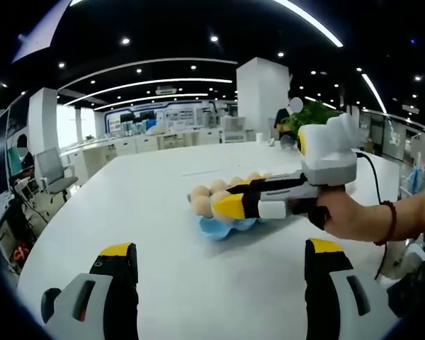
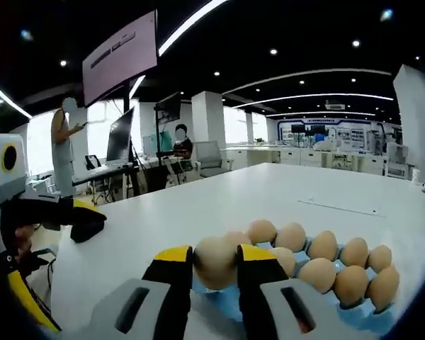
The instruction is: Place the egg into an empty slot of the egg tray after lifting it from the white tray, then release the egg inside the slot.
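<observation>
One egg (image 2: 214, 262) is pinched between the yellow-tipped jaws of the right gripper (image 2: 214, 268), held just above the near end of the blue egg tray (image 2: 227, 301), whose slots hold about nine more brown eggs (image 2: 333, 265). The left gripper (image 1: 219, 256) hangs over the white table (image 1: 156, 205) with jaws spread wide and nothing between them, well short of the tray. The person's hand (image 1: 343, 212), a red bead bracelet (image 1: 390, 221) at the wrist, grips the right gripper's handle.

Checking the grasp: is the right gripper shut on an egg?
Yes. The right gripper has its jaws closed against an egg above the blue egg tray.
</observation>
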Available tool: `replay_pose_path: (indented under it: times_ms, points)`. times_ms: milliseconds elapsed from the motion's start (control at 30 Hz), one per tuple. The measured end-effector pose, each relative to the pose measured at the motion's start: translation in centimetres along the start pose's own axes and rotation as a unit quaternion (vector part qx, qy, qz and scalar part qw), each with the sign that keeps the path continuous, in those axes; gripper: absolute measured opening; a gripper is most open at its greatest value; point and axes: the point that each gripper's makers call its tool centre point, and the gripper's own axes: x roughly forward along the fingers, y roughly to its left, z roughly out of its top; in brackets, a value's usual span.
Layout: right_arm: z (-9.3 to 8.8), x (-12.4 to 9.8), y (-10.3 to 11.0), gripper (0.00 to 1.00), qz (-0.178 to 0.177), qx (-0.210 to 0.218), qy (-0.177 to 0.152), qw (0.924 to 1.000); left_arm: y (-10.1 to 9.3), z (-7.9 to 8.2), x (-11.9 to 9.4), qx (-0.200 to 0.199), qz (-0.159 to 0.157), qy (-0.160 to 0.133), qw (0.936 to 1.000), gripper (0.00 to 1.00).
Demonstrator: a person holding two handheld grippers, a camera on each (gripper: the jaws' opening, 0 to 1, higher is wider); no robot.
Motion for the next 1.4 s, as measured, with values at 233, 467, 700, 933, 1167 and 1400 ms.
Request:
replay_pose_path:
  times_ms: [233,467,700,933,1167,1400]
  points:
    - [-1.4,0.8,0.6,0.25,0.008,0.005,0.008,0.9999,-1.0,0.1,-0.1,-0.006,-0.015,-0.005,0.9999,1.00]
    - [-2.8,0.6,0.8,0.26,-0.001,-0.015,0.025,0.9996,-1.6,-0.1,0.0,-0.002,-0.031,0.001,0.9995,1.00]
    - [-2.9,0.5,1.0,0.37,0.012,-0.039,0.022,0.9989,-2.4,-0.3,0.4,0.005,-0.050,0.004,0.9987,1.00]
    - [-2.4,-0.8,0.3,0.38,0.008,-0.041,0.011,0.9991,-2.0,-0.6,0.7,0.015,-0.055,0.011,0.9983,1.00]
    - [-1.9,-2.1,-0.8,0.38,-0.003,-0.042,0.011,0.9990,-2.1,-0.6,0.8,0.021,-0.047,0.018,0.9985,1.00]
    - [-1.7,-2.8,-1.5,0.40,-0.007,-0.041,0.014,0.9990,0.1,-1.2,1.5,0.028,-0.032,0.034,0.9985,1.00]
